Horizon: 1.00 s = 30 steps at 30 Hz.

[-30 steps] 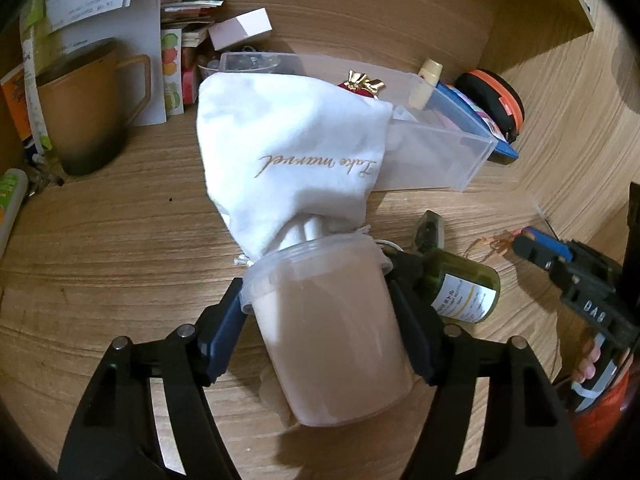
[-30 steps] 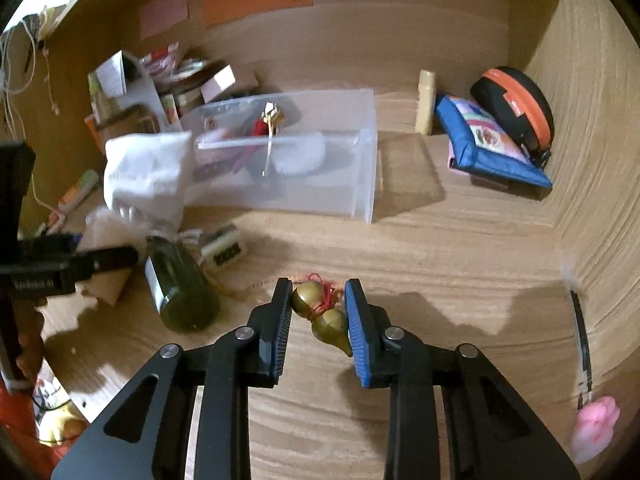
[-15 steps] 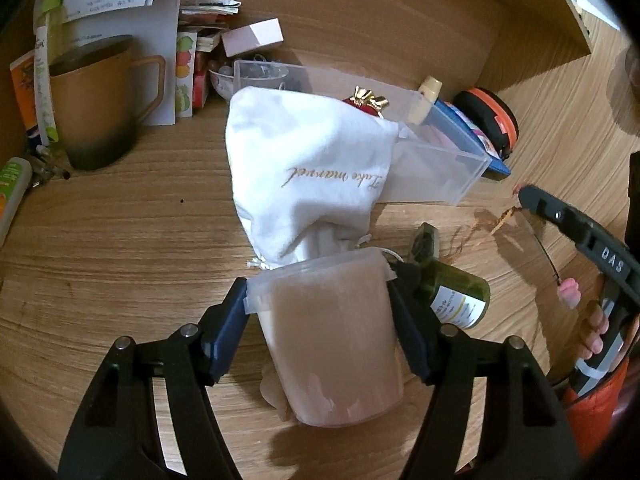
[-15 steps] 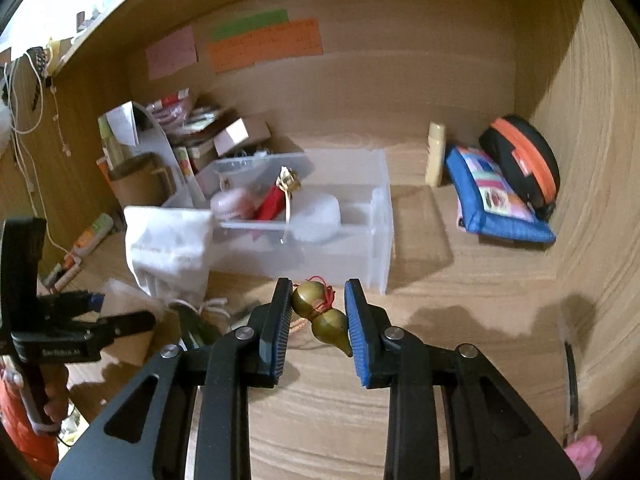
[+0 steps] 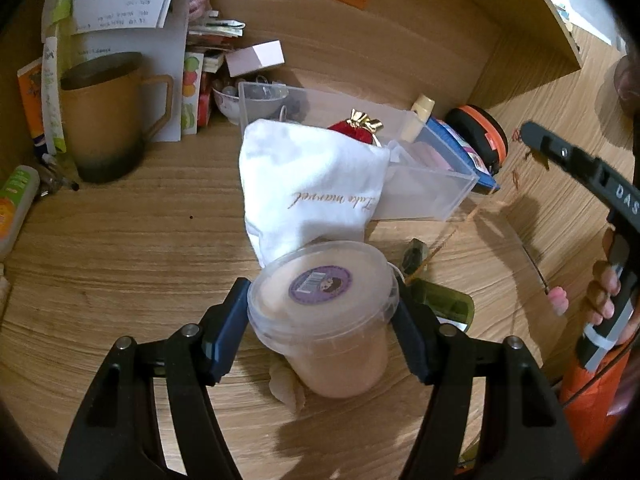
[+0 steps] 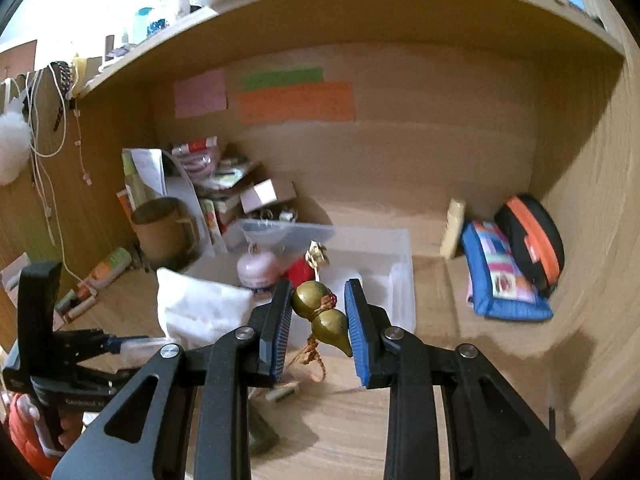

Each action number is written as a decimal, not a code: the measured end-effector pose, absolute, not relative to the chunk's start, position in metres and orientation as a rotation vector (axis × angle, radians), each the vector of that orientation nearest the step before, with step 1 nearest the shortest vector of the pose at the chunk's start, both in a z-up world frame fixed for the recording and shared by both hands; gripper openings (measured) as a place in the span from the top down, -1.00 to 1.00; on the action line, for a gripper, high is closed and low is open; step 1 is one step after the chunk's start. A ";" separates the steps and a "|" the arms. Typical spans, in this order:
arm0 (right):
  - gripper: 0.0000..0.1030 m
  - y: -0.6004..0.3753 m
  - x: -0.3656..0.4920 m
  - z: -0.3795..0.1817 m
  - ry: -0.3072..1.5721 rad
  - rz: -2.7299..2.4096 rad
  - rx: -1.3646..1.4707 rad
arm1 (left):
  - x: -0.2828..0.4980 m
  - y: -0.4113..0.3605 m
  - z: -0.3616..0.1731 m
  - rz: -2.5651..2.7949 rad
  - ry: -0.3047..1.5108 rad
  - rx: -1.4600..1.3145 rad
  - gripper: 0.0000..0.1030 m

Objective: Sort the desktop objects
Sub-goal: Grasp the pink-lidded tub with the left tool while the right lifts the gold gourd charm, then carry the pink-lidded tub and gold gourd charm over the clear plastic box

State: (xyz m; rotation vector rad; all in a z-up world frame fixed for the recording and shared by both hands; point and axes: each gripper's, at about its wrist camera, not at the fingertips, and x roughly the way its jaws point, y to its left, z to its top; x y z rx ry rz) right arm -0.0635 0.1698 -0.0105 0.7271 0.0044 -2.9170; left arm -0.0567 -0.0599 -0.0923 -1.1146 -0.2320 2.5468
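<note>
In the left wrist view, the left gripper (image 5: 322, 326) has its blue-padded fingers (image 5: 226, 326) clamped on either side of a translucent lidded tub (image 5: 324, 312) of pinkish material, held just above the wooden table (image 5: 120, 248); a purple round label sits on its lid. Just beyond the tub lies a white cloth pouch (image 5: 308, 188) with gold lettering, leaning against a clear plastic box (image 5: 424, 184) that holds a red pouch with a gold bow (image 5: 356, 128). A dark green bottle (image 5: 444, 304) lies on the table beside the right finger. A brown mug (image 5: 104, 116) stands at far left, an orange-and-black case (image 5: 478, 138) at the back right. In the right wrist view, the right gripper (image 6: 318, 322) has its fingers (image 6: 358, 332) closed on a small brass gourd charm (image 6: 320, 314) with a red cord, raised over the table in front of the clear box (image 6: 396, 280). The white pouch (image 6: 200, 308) sits to the left, a blue patterned pouch (image 6: 502, 280) and the orange-and-black case (image 6: 530, 240) to the right.
</note>
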 end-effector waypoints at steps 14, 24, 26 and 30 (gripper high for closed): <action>0.53 0.160 -0.095 0.013 0.054 -2.901 0.681 | -0.055 -0.070 -0.050 2.601 -0.168 -1.025 -0.30; 0.53 0.163 -0.119 0.021 0.075 -2.902 0.693 | -0.080 -0.075 -0.011 2.616 -0.147 -0.973 -0.30; 0.53 0.164 -0.125 0.021 0.085 -2.907 0.704 | -0.090 -0.076 -0.006 2.605 -0.160 -0.972 -0.30; 0.53 0.165 -0.136 0.021 0.101 -2.913 0.722 | -0.107 -0.071 0.003 2.624 -0.112 -0.969 -0.30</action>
